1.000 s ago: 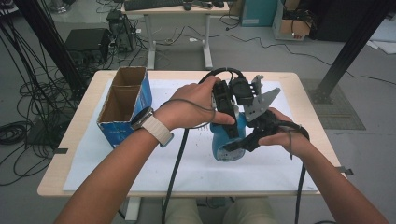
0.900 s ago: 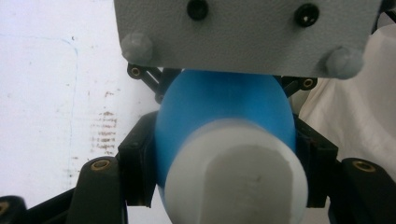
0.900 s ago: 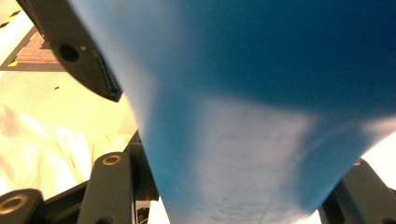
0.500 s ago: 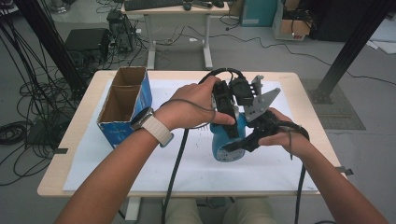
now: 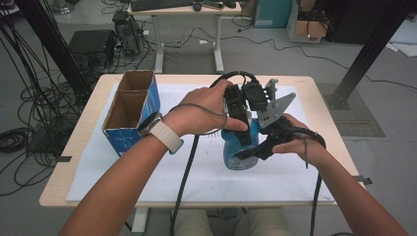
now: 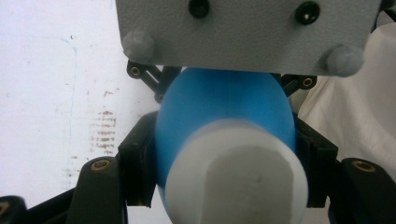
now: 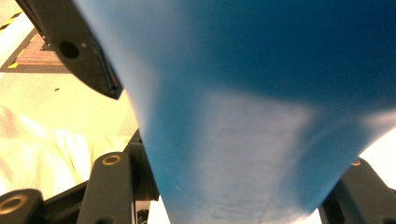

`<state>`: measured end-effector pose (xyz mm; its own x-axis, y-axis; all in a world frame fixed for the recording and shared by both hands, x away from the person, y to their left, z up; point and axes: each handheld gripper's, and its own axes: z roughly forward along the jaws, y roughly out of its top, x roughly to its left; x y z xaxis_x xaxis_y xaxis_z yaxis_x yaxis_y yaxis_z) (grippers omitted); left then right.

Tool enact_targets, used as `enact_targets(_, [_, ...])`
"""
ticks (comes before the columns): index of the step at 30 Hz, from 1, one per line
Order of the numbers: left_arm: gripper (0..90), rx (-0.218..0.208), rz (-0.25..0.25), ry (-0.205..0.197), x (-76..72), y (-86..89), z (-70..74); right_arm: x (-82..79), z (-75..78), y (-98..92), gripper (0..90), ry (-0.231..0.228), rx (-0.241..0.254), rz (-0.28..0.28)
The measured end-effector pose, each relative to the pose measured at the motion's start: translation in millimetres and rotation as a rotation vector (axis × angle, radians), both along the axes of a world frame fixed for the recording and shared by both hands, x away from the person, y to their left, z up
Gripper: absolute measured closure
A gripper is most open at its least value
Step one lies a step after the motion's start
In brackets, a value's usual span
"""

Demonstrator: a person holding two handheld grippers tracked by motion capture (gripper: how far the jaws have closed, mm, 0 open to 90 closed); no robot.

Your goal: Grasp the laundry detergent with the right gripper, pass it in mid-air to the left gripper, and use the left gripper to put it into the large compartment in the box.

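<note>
A blue bottle (image 5: 239, 153) with a white cap (image 6: 236, 179) stands on the white sheet (image 5: 147, 172) in the middle of the table. My left gripper (image 5: 244, 132) comes down from above and is shut on the bottle's upper part, a black jaw on each side just under the cap in the left gripper view. My right gripper (image 5: 252, 153) reaches in from the right and is shut on the blue body (image 7: 252, 121). The right gripper's grey three-cornered plate (image 6: 247, 28) hangs just beyond the bottle in the left gripper view.
An open cardboard box (image 5: 129, 110) with blue sides stands at the table's left. Cables trail from both grippers toward the front edge of the table (image 5: 64, 196). Another desk, cables and equipment stand on the floor beyond.
</note>
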<state>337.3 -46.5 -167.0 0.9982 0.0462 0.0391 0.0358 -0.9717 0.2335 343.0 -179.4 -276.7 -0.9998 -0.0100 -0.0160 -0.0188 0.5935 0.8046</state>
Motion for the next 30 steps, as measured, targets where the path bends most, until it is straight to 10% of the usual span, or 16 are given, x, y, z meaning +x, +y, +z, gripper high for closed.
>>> enact_targets(12, [37.6, 0.005, 0.000, 0.013, 2.6, -2.2, -5.5, 2.6, -8.3, -0.2, 41.5, 0.006, 0.019, 0.018])
enact_targets(16, [37.6, 0.013, 0.023, 0.018, 6.1, -1.3, -8.5, 2.2, -14.6, -1.2, 13.5, 0.049, 0.006, -0.001])
enact_targets(22, [37.6, 0.034, 0.042, 0.017, 10.5, 4.1, -11.9, 5.0, -19.3, -21.1, 7.0, 0.130, 0.003, -0.063])
enact_targets(30, [37.5, 0.017, 0.090, 0.011, 13.5, 12.7, -10.5, 12.9, -23.6, -45.9, 5.4, 0.006, -0.164, -0.165])
